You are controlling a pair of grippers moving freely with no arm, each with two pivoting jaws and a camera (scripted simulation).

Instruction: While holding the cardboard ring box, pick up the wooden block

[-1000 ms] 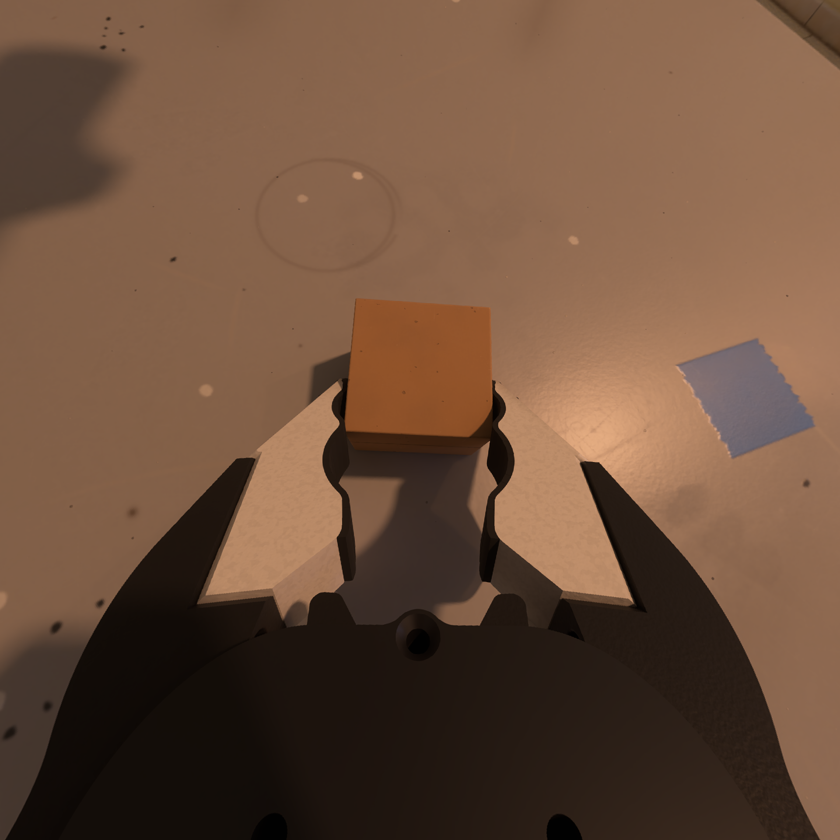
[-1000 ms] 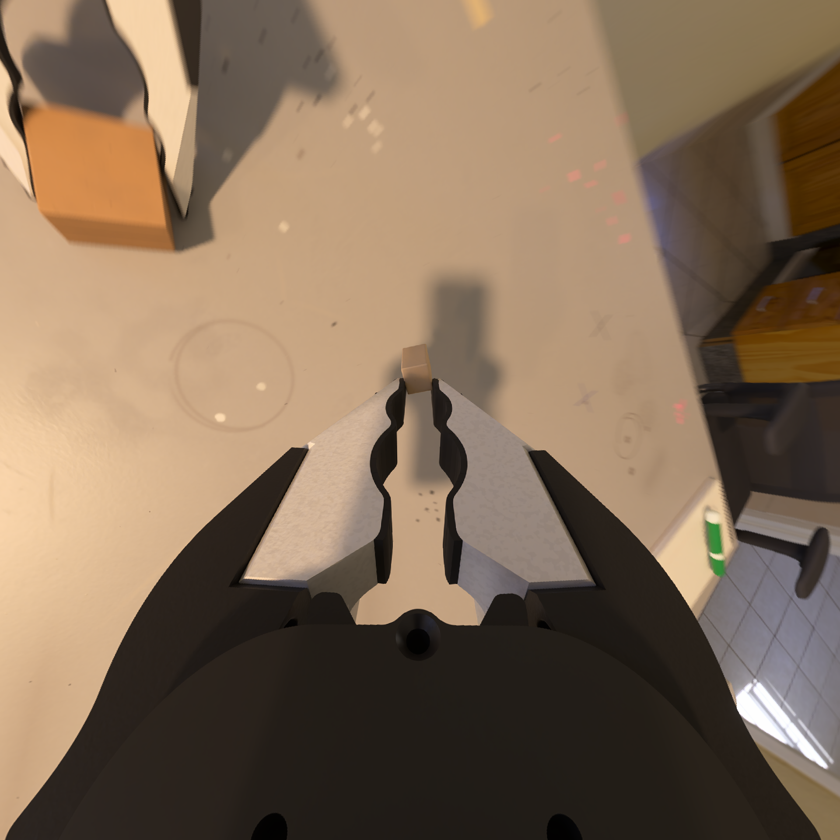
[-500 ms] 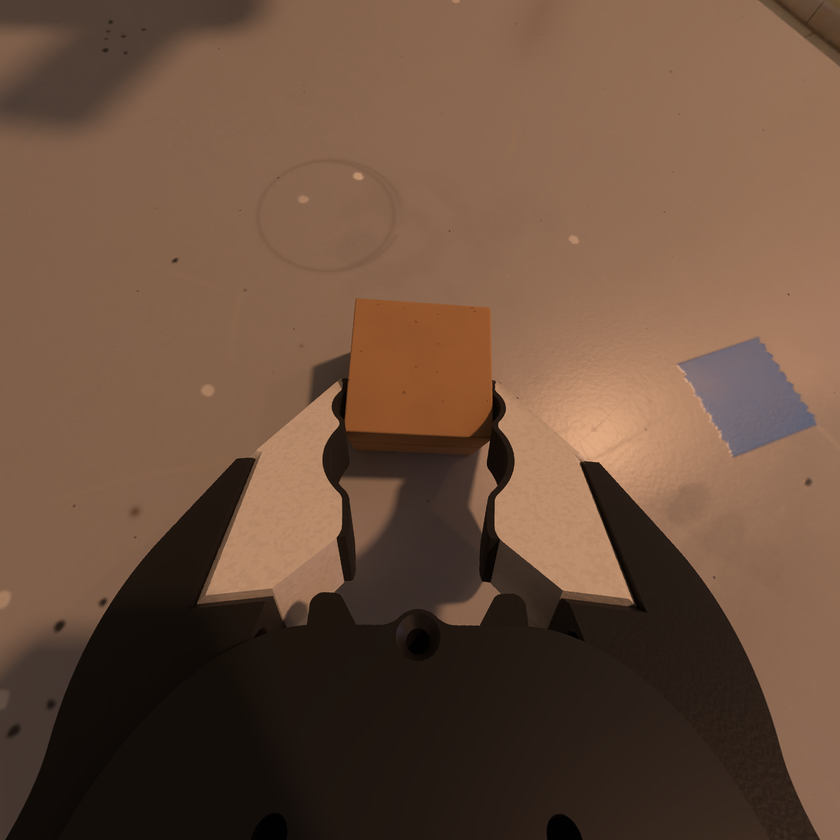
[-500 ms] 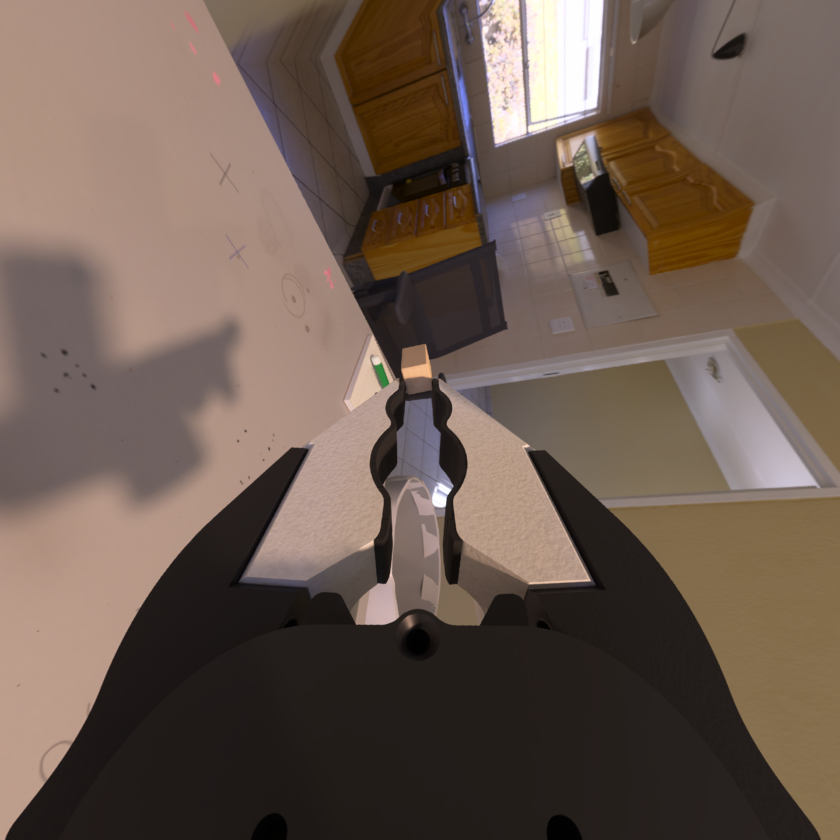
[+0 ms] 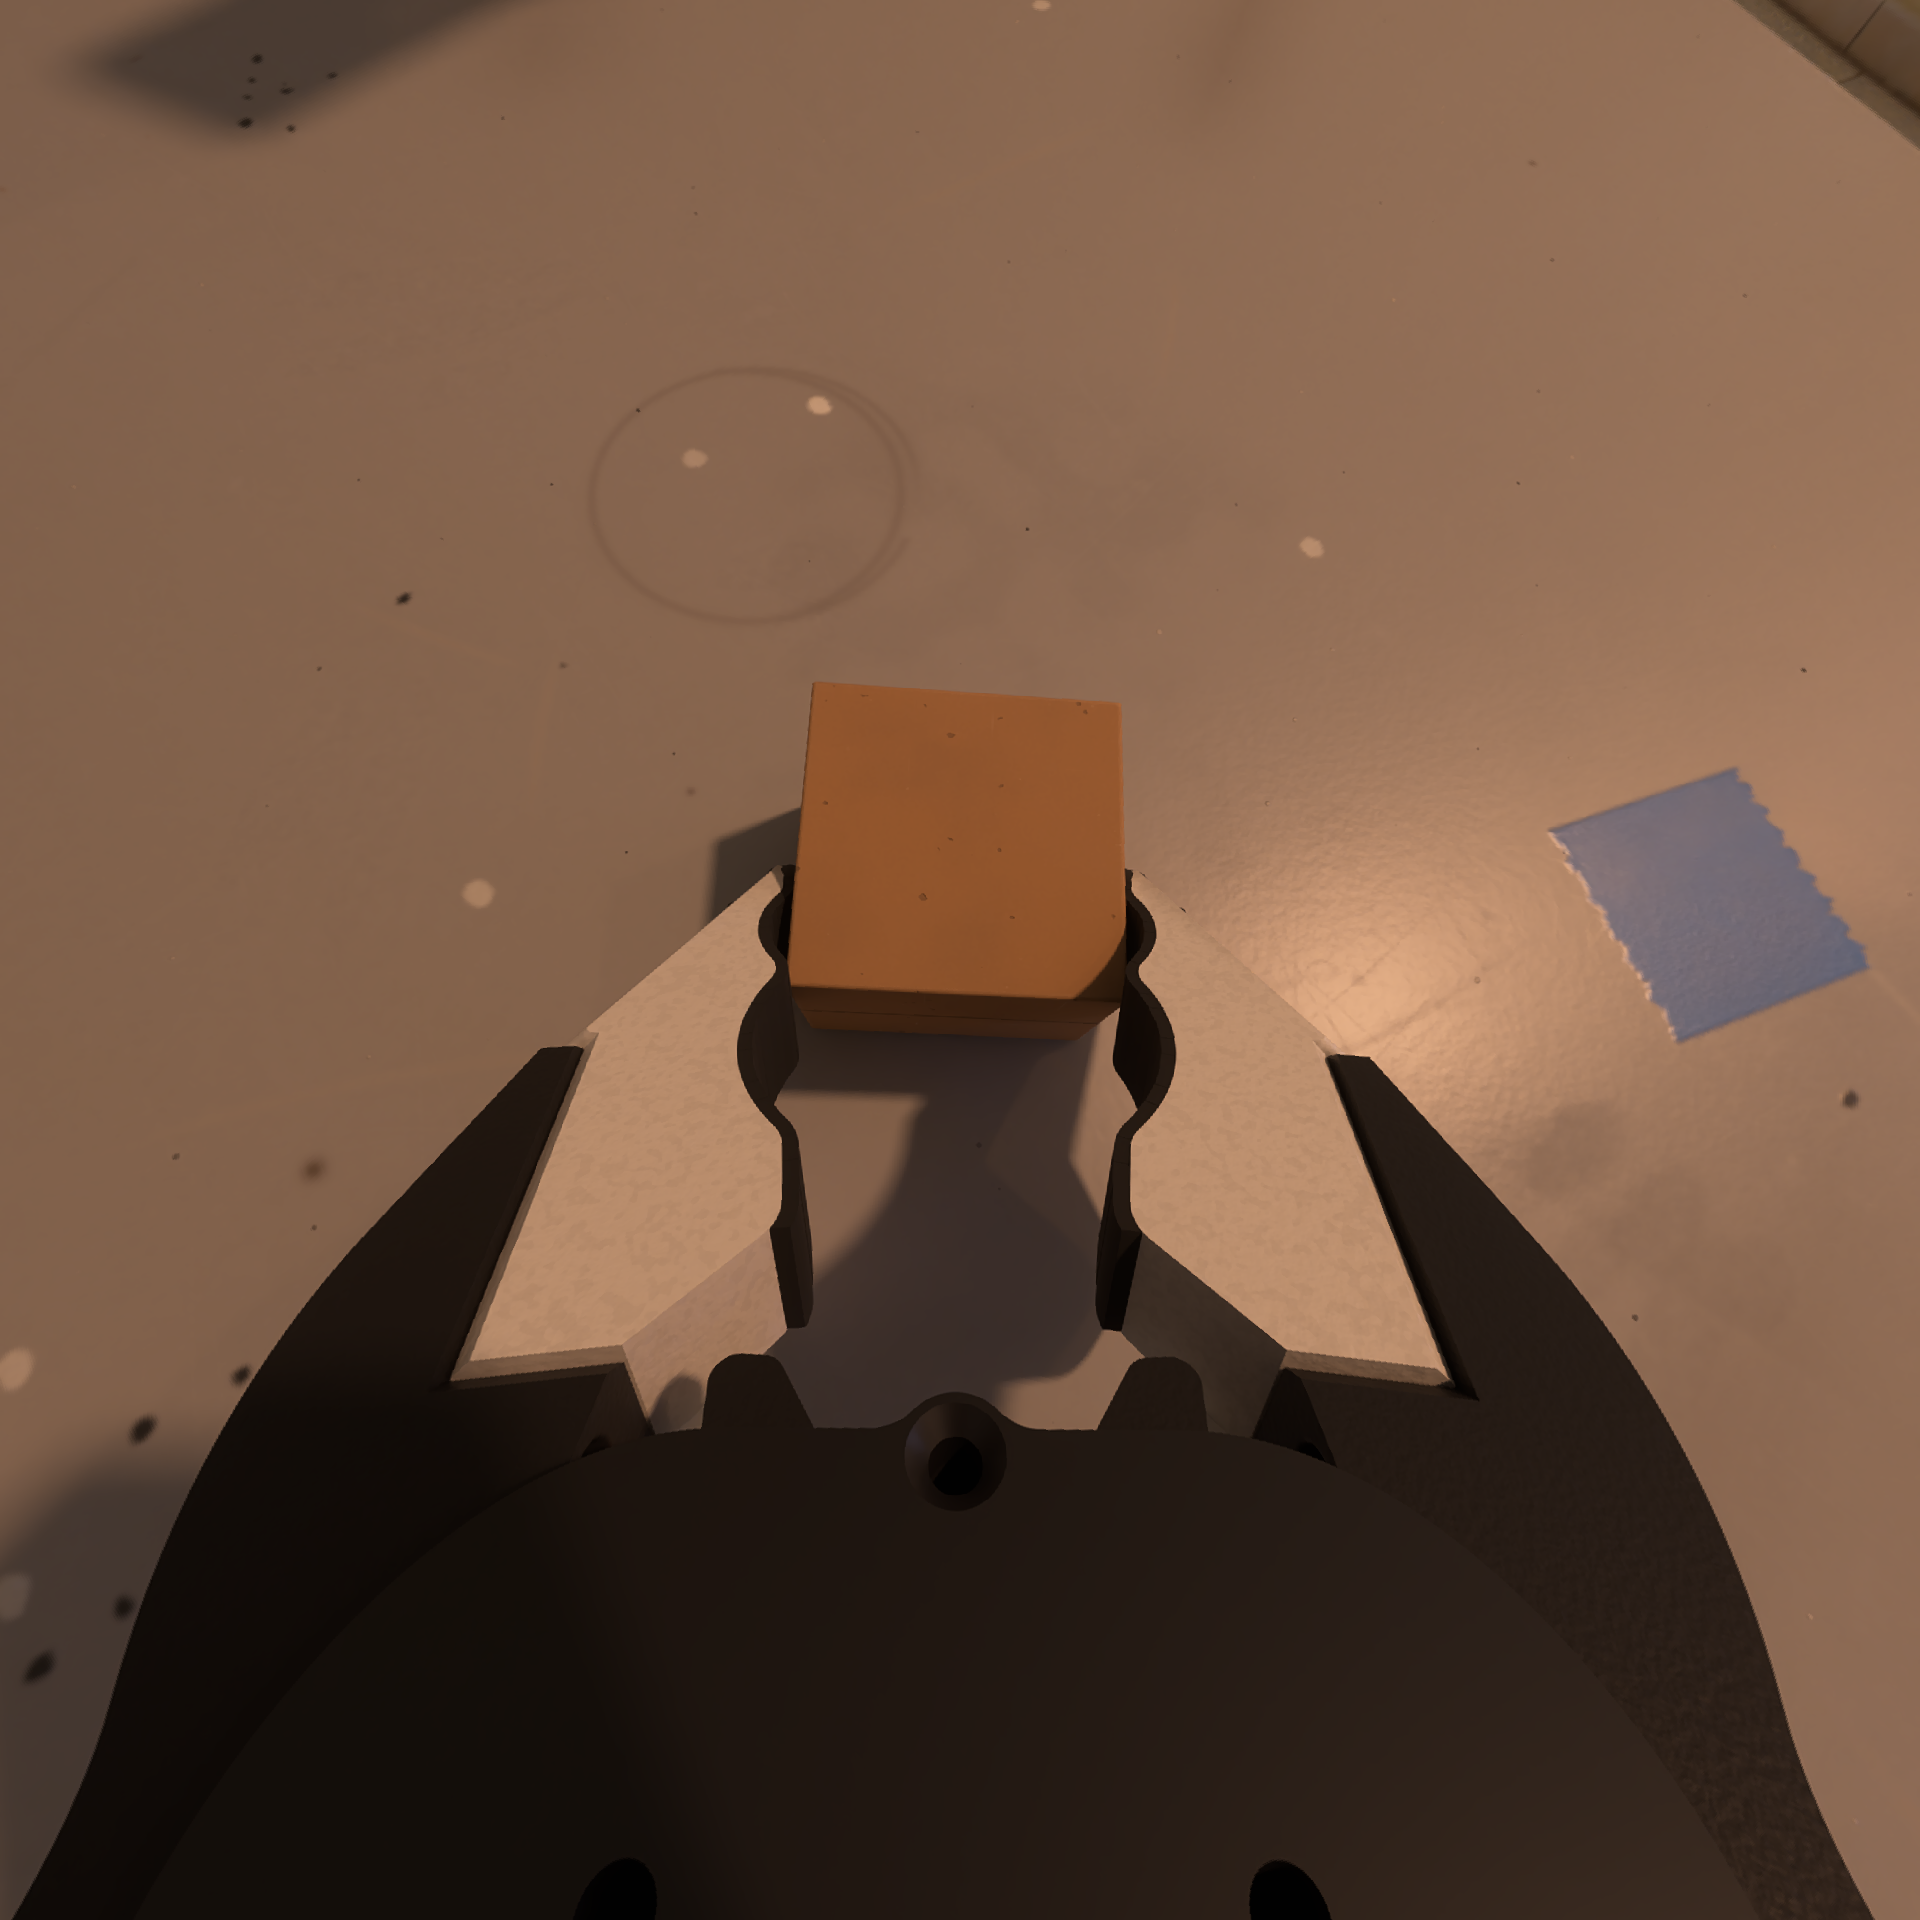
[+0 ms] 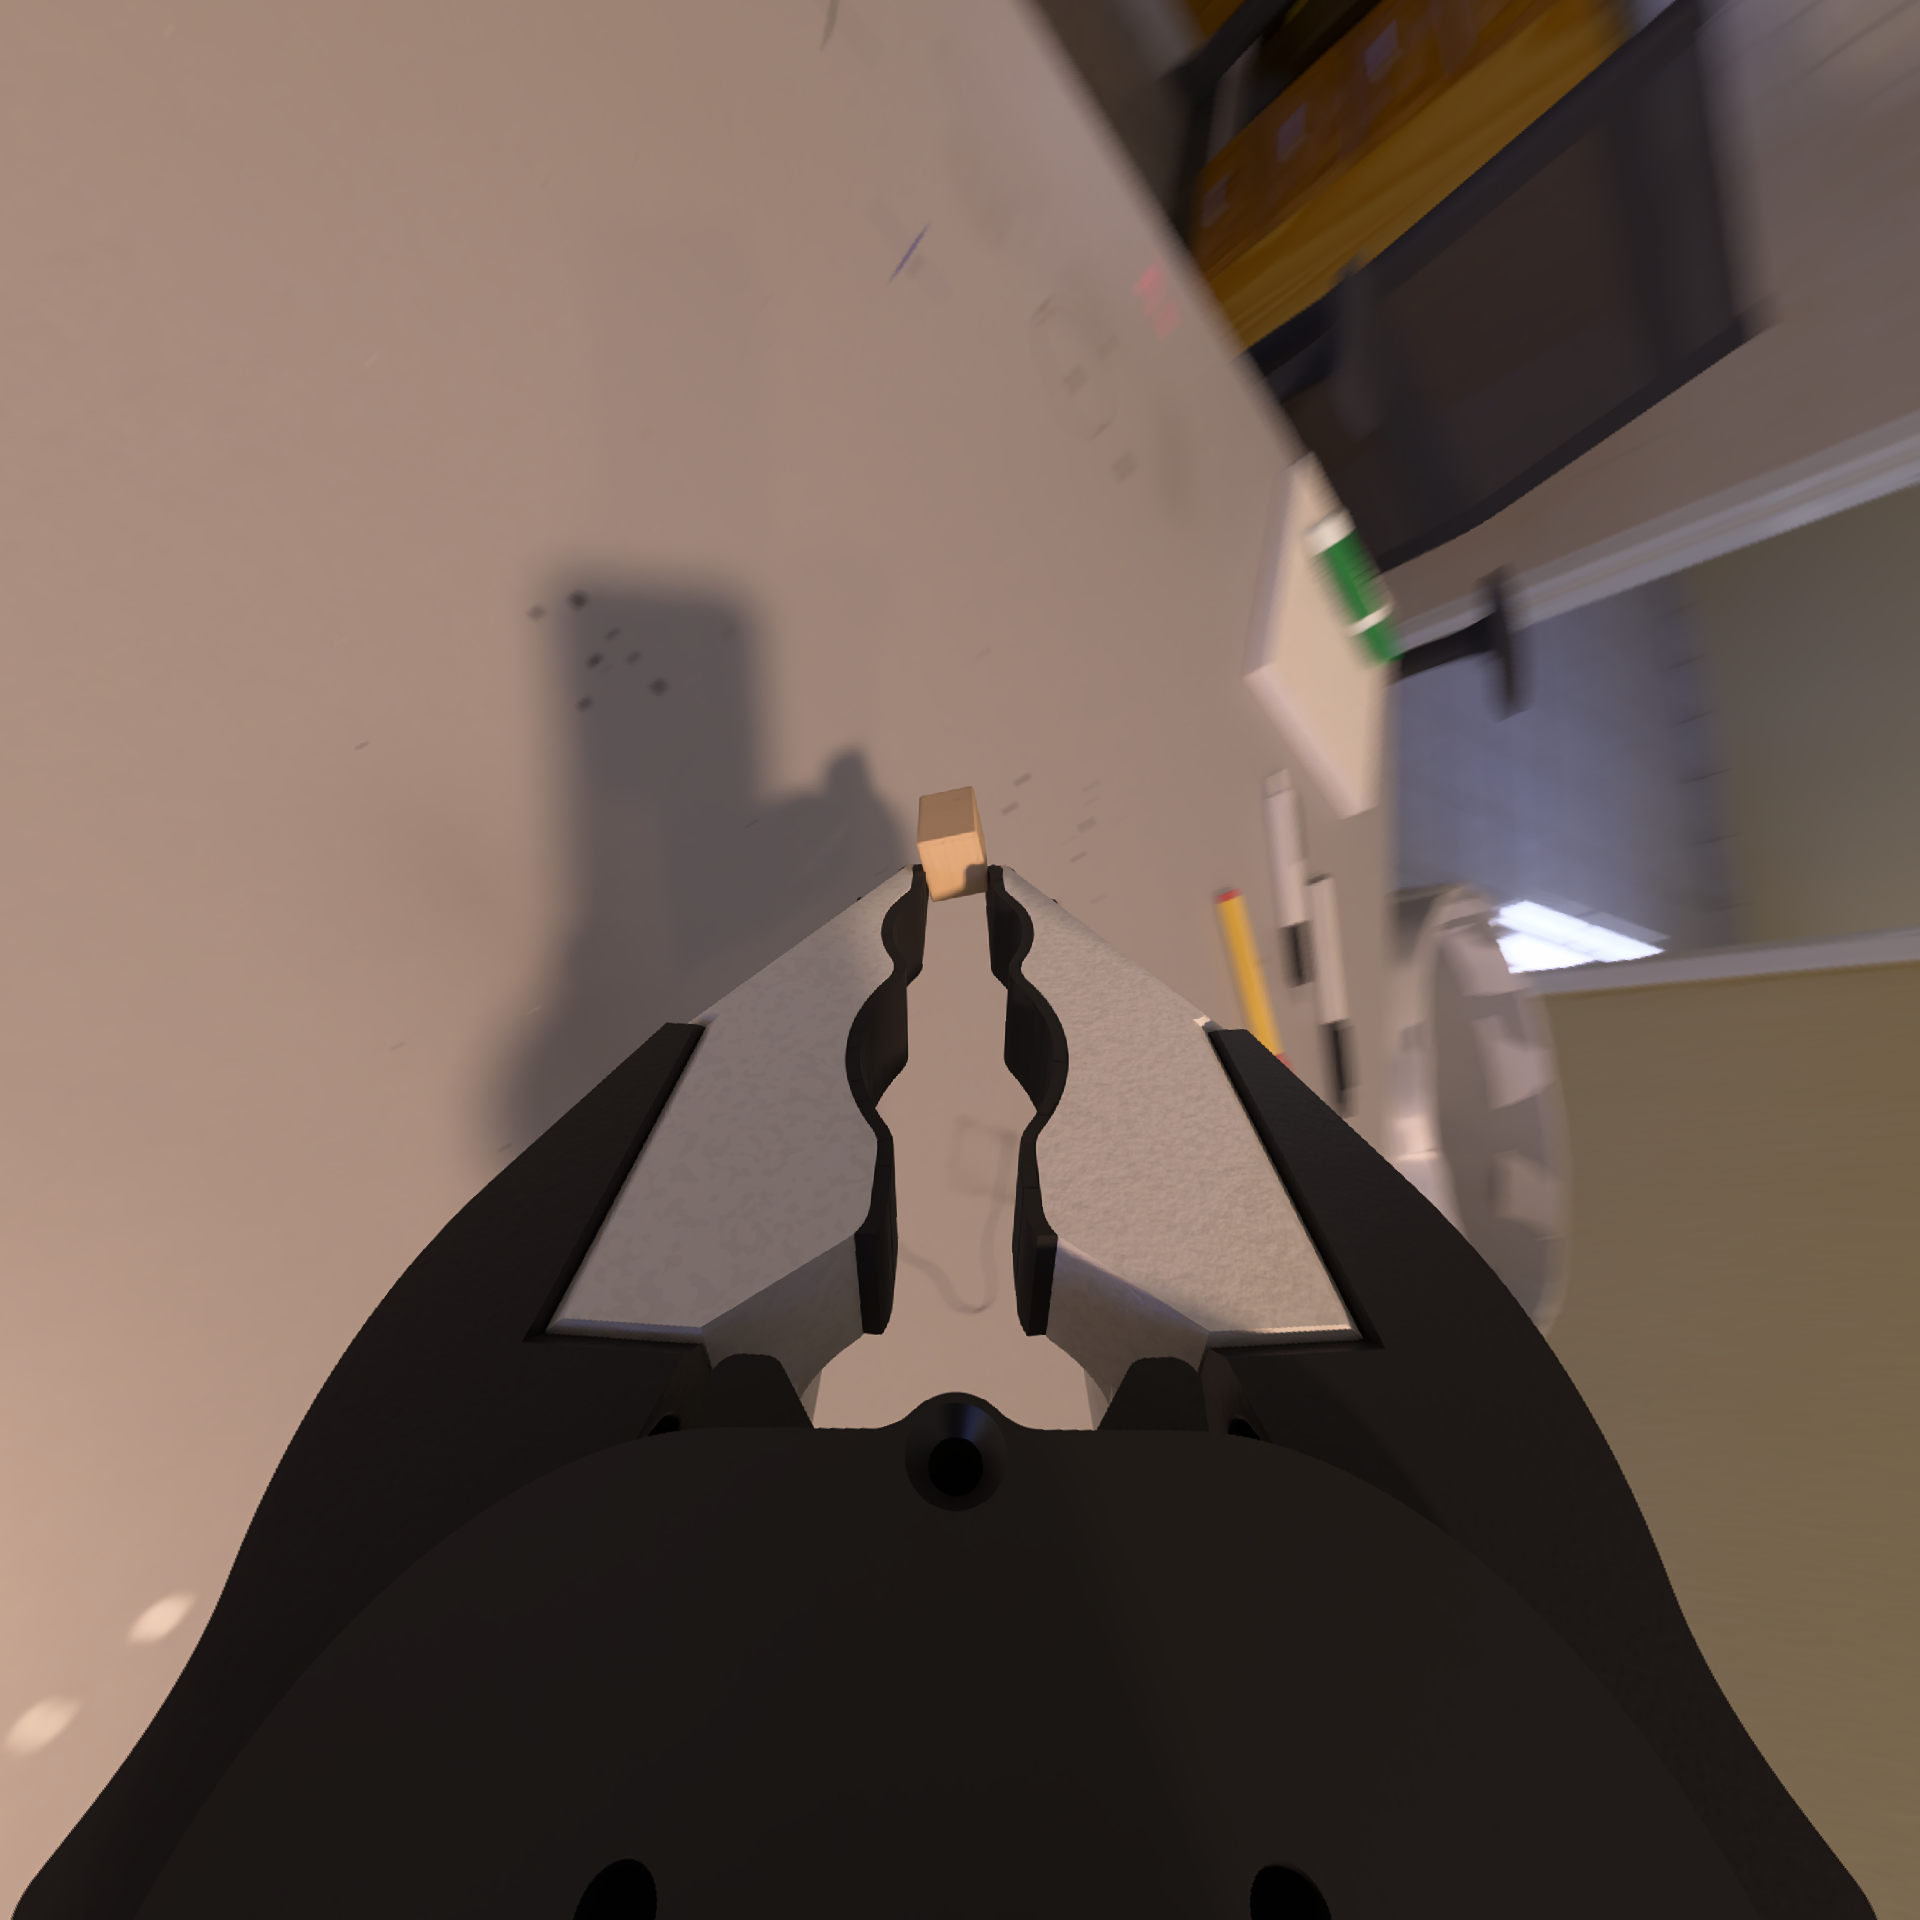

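My left gripper (image 5: 956,894) is shut on the orange-brown cardboard ring box (image 5: 956,842), pinched between its fingertips above the beige table (image 5: 416,312). My right gripper (image 6: 951,881) is shut on the small pale wooden block (image 6: 950,842), held at the very fingertips and lifted off the table (image 6: 416,416). The right wrist view is tilted and blurred. Neither gripper shows in the other's view.
A blue tape patch (image 5: 1714,904) lies right of the box, a faint ring mark (image 5: 748,494) beyond it. In the right wrist view a yellow pencil (image 6: 1244,966), two markers (image 6: 1288,873), a white card (image 6: 1325,634) and a white wheel-like object (image 6: 1475,1081) sit near the table's edge.
The right gripper lifted the wooden block off the table and swung sharply, its view turning from table to room and back. The left gripper and ring box stayed still.
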